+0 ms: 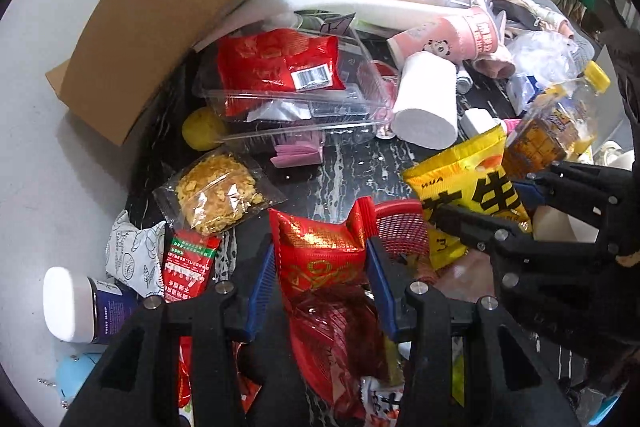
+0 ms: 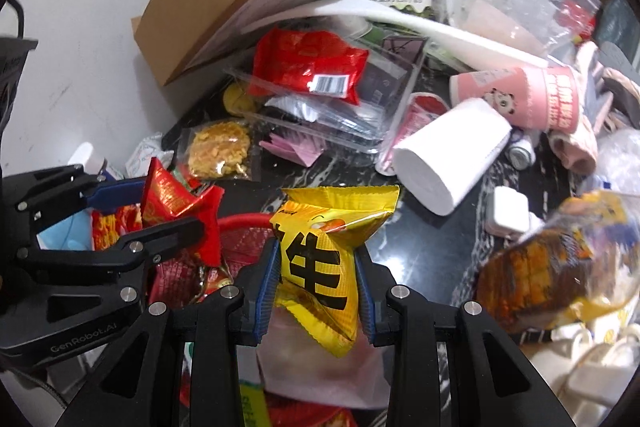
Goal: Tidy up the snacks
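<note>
The left tool (image 1: 320, 263) grips a red snack packet (image 1: 320, 251) between its blue pads, held over a red mesh basket (image 1: 398, 223) at the near edge of the dark marbled desk (image 1: 352, 163). Just to its right, the right tool (image 2: 316, 275) pinches a yellow snack packet (image 2: 320, 251) above the same basket. Farther off sit a clear tray (image 1: 296, 103) holding another red packet (image 1: 280, 61), a white paper roll (image 1: 426, 107) and a cardboard box (image 1: 168, 7)
</note>
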`<state>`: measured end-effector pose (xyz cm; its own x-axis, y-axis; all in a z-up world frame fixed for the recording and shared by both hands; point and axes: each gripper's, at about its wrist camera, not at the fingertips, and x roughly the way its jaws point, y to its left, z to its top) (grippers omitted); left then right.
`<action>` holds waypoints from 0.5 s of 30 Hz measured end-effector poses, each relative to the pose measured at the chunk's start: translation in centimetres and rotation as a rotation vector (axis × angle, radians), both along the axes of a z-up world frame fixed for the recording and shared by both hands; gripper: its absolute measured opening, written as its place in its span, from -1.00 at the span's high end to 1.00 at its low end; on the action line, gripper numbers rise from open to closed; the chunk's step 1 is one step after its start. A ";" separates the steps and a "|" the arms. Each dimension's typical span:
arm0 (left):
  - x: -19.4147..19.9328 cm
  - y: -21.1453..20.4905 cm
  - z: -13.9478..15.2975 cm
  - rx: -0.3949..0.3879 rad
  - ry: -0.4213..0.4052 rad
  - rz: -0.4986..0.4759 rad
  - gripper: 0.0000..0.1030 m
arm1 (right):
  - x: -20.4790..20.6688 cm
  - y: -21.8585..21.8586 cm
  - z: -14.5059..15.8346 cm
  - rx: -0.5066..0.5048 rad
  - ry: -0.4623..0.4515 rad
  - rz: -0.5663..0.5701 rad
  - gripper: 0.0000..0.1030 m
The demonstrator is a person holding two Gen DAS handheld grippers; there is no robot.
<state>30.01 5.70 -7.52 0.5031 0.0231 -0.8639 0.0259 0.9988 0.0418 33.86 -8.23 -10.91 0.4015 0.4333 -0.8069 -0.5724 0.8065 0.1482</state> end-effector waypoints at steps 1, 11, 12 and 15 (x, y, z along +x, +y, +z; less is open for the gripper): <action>0.0 0.2 -0.1 0.000 0.001 0.004 0.16 | 0.0 0.2 -0.1 -0.001 0.003 0.011 0.30; 0.2 1.0 -0.4 -0.023 0.005 -0.004 0.16 | -0.7 1.2 -0.3 -0.002 0.006 0.101 0.12; 0.2 0.9 -0.4 -0.026 0.005 -0.008 0.16 | -0.7 1.2 -0.2 0.002 0.008 0.101 0.12; 0.1 0.6 -0.3 -0.039 0.009 -0.021 0.16 | -0.9 1.0 0.3 0.003 -0.001 0.095 0.04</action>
